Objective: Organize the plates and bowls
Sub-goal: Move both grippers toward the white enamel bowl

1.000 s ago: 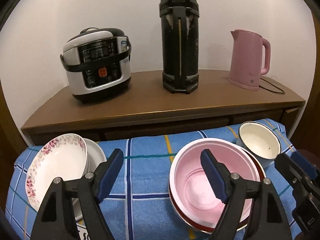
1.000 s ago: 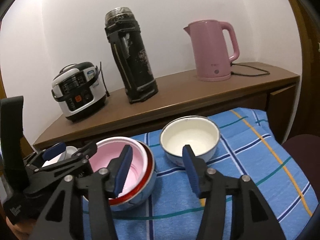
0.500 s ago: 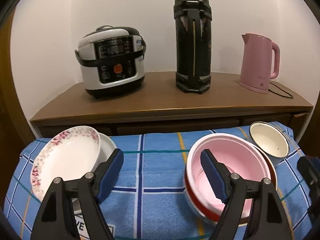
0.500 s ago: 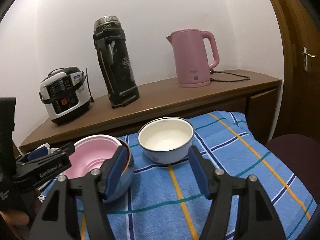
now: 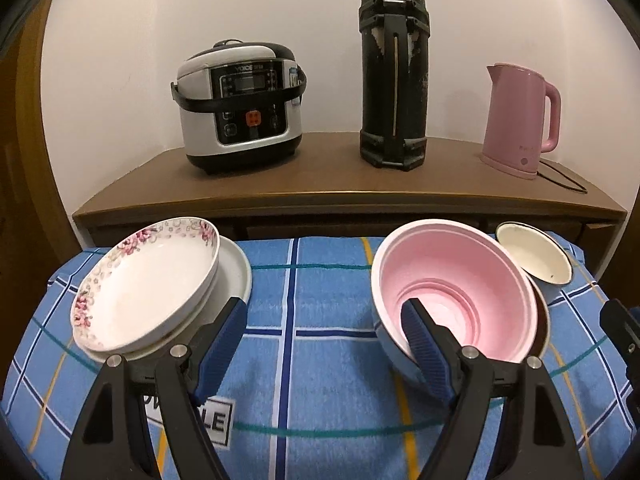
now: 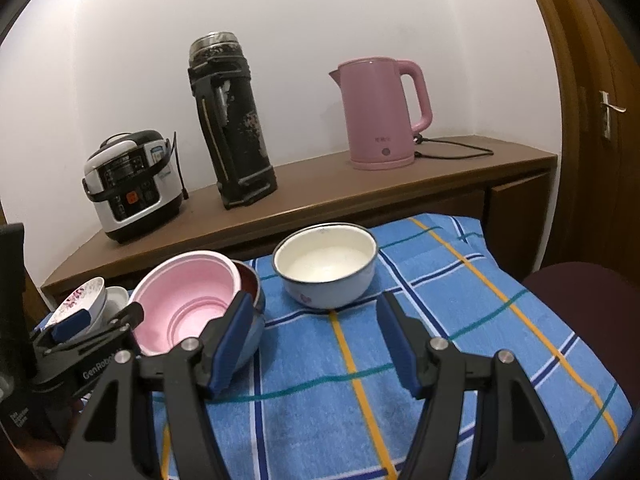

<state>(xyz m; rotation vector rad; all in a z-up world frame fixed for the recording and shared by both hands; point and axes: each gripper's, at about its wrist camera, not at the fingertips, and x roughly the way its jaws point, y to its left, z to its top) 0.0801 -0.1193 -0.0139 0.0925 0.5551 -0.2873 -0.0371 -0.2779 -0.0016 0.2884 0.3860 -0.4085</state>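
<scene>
Just beyond the open, empty jaws of the right gripper [image 6: 316,340], slightly left of centre, the white enamel bowl [image 6: 326,266] is seen upright, right of the pink bowl [image 6: 188,304].

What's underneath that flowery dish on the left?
The floral dish rests tilted on a plain white plate, whose rim shows behind it. Most of that plate is covered, so whether anything else lies between or beneath cannot be told.
</scene>
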